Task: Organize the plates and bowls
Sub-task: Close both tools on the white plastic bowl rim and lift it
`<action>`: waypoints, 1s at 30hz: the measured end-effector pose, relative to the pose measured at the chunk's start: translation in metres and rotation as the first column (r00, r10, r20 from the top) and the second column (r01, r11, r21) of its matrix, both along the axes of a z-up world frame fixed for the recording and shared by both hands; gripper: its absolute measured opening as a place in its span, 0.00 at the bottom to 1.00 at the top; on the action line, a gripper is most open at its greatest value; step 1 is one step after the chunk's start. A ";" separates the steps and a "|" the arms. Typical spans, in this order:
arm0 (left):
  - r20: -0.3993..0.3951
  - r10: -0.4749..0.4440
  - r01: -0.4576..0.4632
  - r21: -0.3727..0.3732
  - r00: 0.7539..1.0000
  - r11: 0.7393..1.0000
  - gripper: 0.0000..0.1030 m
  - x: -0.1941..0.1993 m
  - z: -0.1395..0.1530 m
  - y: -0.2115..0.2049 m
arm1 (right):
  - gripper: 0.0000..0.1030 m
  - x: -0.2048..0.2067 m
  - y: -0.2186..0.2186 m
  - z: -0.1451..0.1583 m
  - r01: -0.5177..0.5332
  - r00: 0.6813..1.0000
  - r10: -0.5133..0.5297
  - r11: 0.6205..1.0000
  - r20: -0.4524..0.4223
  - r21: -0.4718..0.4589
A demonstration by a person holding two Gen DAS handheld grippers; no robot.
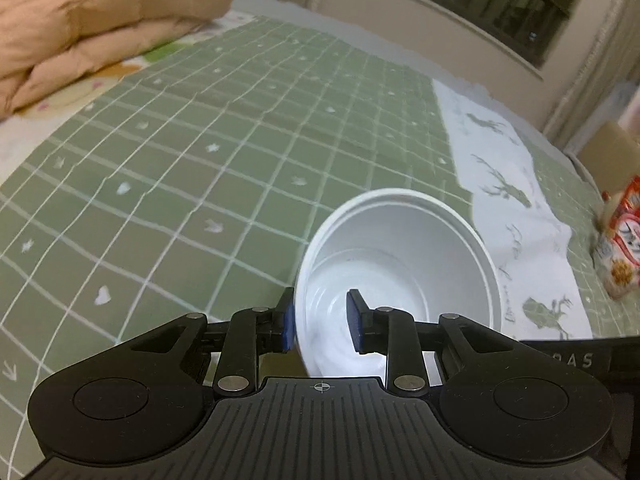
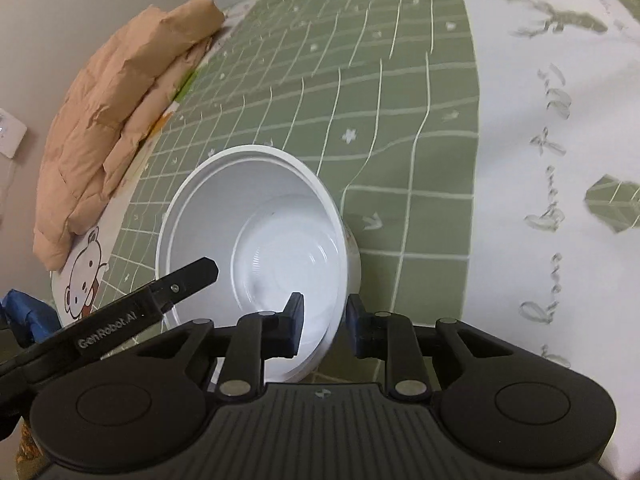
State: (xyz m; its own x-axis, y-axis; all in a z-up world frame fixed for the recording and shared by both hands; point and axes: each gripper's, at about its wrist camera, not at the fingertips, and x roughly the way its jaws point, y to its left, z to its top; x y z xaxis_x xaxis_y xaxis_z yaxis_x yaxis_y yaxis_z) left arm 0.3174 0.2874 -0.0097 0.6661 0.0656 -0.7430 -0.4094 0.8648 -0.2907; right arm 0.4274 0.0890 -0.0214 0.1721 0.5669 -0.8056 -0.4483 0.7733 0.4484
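Observation:
A white plastic bowl point(image 1: 400, 248) with a second bowl nested inside it sits over the green checked cloth point(image 1: 200, 160). My left gripper point(image 1: 320, 322) straddles its left rim, one pad outside and one inside, with a gap still showing. In the right wrist view the same bowl point(image 2: 256, 224) is held at its right wall by my right gripper point(image 2: 322, 324), one pad inside and one outside. A left gripper finger point(image 2: 192, 276) reaches into the bowl from the left.
A folded tan quilt point(image 1: 92, 24) lies at the far left of the bed. A white cloth with green deer prints point(image 1: 504, 184) covers the right side. A red and white snack pack point(image 1: 624, 236) stands at the right edge. A window is behind.

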 end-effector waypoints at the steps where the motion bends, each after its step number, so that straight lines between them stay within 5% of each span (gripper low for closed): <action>1: 0.017 -0.018 0.018 -0.023 1.000 1.000 0.28 0.001 0.003 -0.005 | 0.22 0.001 -0.005 0.003 0.002 1.000 -0.002 1.000 0.019 -0.002; 7: 0.067 -0.149 0.157 -0.142 0.987 0.977 0.28 0.033 0.020 -0.062 | 0.22 0.023 -0.088 0.027 0.105 0.992 -0.104 0.994 0.074 -0.008; 14: -0.017 -0.280 0.253 -0.378 0.960 0.891 0.26 0.076 -0.022 -0.128 | 0.23 0.046 -0.194 0.027 0.269 0.961 -0.267 0.963 0.076 -0.027; 19: -0.068 -0.297 0.251 -0.380 0.953 0.890 0.27 0.087 -0.044 -0.151 | 0.26 0.058 -0.221 -0.009 0.321 0.947 -0.321 0.946 -0.002 -0.040; 26: -0.130 -0.354 0.338 -0.130 0.926 0.932 0.29 0.097 -0.024 -0.191 | 0.33 0.056 -0.225 -0.028 0.315 0.947 -0.316 0.949 -0.057 -0.028; 30: -0.152 -0.338 0.319 -0.135 0.929 0.938 0.29 0.098 -0.028 -0.197 | 0.33 0.048 -0.228 -0.027 0.308 0.950 -0.308 0.951 -0.055 -0.024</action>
State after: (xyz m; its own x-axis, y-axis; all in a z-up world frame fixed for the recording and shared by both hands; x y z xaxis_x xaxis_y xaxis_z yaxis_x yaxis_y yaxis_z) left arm 0.4155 0.0905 -0.0380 0.4998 -0.2208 -0.8375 -0.1589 0.9272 -0.3392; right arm 0.4751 -0.1394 -0.0488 0.2900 0.4813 -0.8272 -0.1612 0.8765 0.4535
